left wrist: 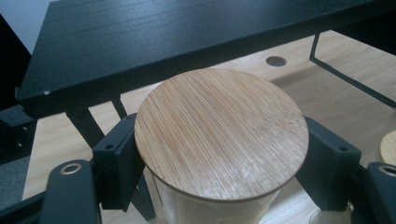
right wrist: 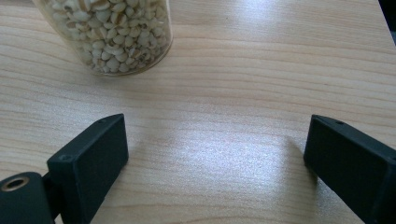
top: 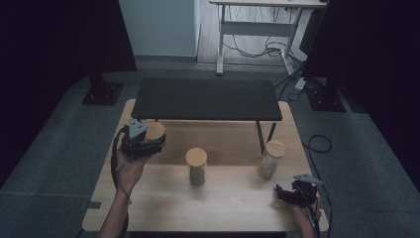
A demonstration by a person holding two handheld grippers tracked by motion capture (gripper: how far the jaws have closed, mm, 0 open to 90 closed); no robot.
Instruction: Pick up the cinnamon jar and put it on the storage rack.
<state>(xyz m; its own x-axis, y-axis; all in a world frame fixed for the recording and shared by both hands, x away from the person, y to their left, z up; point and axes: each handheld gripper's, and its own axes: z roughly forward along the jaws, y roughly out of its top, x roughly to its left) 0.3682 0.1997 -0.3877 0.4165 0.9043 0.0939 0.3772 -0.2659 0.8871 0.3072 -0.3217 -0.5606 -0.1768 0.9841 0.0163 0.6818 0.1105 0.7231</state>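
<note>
Fingers of left gripper clamp unlabelled bamboo-lidded jar; right gripper fingers apart.

We saw a bamboo lid, fine straight grain, smooth satin sheen. Jar wall below looked clear glass. The grain jar was glossy clear glass too. Table was pale wood laminate, smooth, faintly reflective. Shelf was matt black, finely textured. Left gripper pads were matt black plastic.
</note>
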